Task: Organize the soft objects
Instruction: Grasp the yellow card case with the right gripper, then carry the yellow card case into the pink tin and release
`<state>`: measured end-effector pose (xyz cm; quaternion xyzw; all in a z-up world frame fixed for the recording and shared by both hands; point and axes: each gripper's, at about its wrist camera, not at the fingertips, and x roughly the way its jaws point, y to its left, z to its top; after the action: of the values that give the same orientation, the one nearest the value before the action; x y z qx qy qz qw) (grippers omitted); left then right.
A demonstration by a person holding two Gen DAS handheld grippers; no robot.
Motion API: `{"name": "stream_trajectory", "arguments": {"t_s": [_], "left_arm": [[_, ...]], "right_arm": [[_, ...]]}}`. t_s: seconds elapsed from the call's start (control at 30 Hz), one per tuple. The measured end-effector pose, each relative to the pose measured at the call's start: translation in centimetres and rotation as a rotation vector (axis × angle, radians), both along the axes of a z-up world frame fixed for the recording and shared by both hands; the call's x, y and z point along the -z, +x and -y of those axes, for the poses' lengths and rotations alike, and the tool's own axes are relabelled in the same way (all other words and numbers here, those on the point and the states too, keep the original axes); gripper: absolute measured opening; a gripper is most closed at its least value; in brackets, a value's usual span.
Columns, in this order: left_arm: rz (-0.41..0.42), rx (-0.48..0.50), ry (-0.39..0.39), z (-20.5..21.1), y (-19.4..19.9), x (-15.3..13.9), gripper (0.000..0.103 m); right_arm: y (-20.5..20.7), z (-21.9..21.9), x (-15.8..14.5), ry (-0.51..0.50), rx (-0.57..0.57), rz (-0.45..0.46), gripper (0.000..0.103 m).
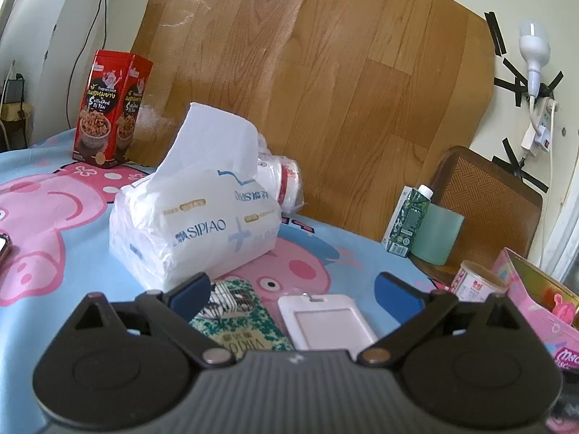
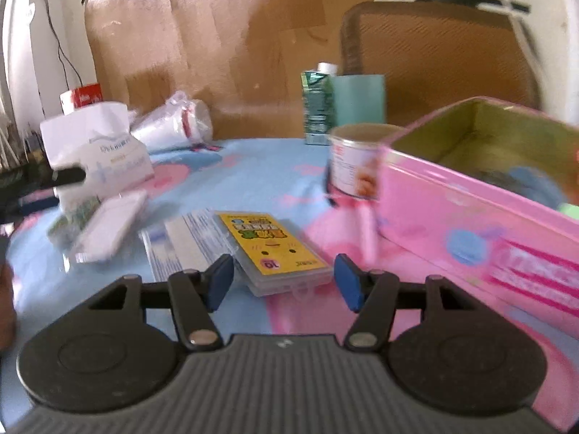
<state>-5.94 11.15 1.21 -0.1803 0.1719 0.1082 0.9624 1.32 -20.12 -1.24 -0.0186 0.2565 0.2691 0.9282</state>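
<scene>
Tin [image 2: 470,213] beside can [image 2: 356,159], carton [image 2: 316,105] behind.

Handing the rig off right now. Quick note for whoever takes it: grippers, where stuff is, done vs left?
Left gripper: open, empty, over the white card holder and green packet.
Right gripper: open, nothing pinched, jaws either side of the yellow-label clear case.
Tissue pack sits on the blue cartoon cloth, bagged roll behind it.
Pink box open at right, contents blurred.
Done: can't tell. Left: tissue pack and bagged roll still out.
</scene>
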Motion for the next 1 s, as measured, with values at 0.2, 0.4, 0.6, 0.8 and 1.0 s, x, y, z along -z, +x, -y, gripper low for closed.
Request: {"name": "stream_trajectory", "arguments": {"t_s": [0.2,0.4,0.6,0.8,1.0], "left_arm": [[-0.023,0.037,0.044,1.0,0.3,-0.2,0.1],[-0.106,0.335,-0.048,6.8,0.3,-2.0,0.098],[-0.286,0.624,-0.228,11.2,1.4,-2.0,0.089],[-0.416,0.685,-0.366,12.4,1.8,0.3,0.086],[-0.43,0.704,-0.363,14.4,2.8,0.5,0.066]], "right_arm": [[-6.4,4.6,0.6,-0.033,0.036,0.018,0.065],[-9.7,5.5,1.8,-0.072,0.008,0.072,0.085],[-9.3,5.0,1.8,-0.077,-0.052,0.092,0.085],[-9.8,5.3,2.3,-0.02,-0.066,0.09,0.065],[-8.8,7.7,2.4,0.237,-0.028,-0.025,0.064]]}}
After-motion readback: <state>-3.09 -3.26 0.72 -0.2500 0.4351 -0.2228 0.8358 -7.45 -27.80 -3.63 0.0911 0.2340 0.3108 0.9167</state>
